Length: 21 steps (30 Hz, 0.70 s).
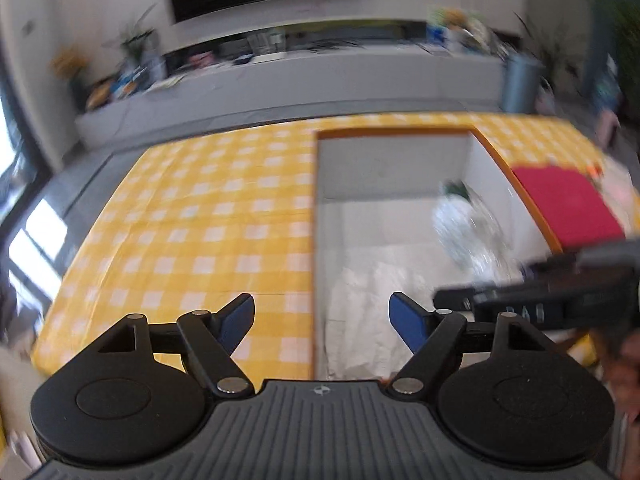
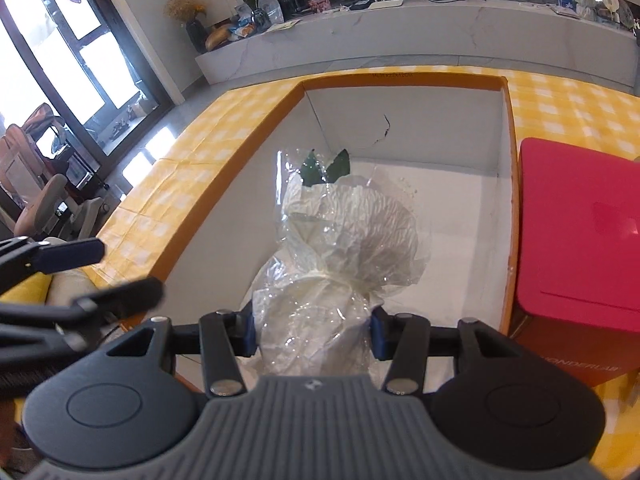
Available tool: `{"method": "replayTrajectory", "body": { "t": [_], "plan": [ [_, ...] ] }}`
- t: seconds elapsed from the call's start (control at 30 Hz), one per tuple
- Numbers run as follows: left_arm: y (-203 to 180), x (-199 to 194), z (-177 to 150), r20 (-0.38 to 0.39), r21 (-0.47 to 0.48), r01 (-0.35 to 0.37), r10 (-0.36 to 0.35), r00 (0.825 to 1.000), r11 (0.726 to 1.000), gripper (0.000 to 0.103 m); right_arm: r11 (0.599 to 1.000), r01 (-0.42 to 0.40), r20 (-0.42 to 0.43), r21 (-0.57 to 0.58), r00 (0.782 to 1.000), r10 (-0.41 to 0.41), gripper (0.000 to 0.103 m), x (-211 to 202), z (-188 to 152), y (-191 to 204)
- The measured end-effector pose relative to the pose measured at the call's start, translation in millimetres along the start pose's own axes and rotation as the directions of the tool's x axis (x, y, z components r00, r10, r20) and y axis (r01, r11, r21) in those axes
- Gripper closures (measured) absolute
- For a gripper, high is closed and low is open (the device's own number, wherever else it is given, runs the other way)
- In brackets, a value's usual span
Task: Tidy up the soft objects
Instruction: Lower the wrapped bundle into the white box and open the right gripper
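Left wrist view showed the left gripper (image 1: 322, 322) with its blue pads spread wide and nothing between them, above the near edge of the orange-rimmed box (image 1: 394, 133) on the yellow checked tablecloth (image 1: 192, 216). White crumpled material lay on the box floor just ahead of it. The cellophane-wrapped bundle (image 1: 466, 228) appeared blurred further right inside the box, with the right gripper (image 1: 460, 300) reaching in from the right edge. A red box (image 1: 568, 204) stood just beside the orange rim.

Right wrist view showed the right gripper (image 2: 312, 332) clamped on the lower part of the cellophane-wrapped bundle (image 2: 340, 248), both pads pressing its sides, green leaves showing at the far end. The bundle hung over the box interior (image 2: 400, 136), near its left wall.

Placing the bundle into the box seemed the step in hand. Next it would likely need lowering onto the floor, then releasing gently so the wrap was not crushed.
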<state>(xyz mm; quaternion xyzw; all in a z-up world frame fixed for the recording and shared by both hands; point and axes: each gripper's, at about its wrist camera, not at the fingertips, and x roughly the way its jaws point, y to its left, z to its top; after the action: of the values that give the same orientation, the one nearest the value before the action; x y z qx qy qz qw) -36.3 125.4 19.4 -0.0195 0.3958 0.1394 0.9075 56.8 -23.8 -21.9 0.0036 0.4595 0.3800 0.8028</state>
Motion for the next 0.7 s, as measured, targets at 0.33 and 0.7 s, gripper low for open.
{"method": "replayTrajectory", "body": {
  "t": [0.33, 0.7],
  "plan": [
    [29, 7, 4, 0.001, -0.162, 0.022, -0.022, 1.000, 0.987, 0.013, 0.998, -0.024, -0.116, 0.064, 0.993, 0.032, 0.053, 41, 1, 14],
    [29, 6, 1, 0.017, -0.149, 0.019, -0.016, 1.000, 0.989, 0.013, 0.998, -0.003, -0.093, 0.069, 0.996, 0.010, 0.039, 50, 0, 30]
  ]
}}
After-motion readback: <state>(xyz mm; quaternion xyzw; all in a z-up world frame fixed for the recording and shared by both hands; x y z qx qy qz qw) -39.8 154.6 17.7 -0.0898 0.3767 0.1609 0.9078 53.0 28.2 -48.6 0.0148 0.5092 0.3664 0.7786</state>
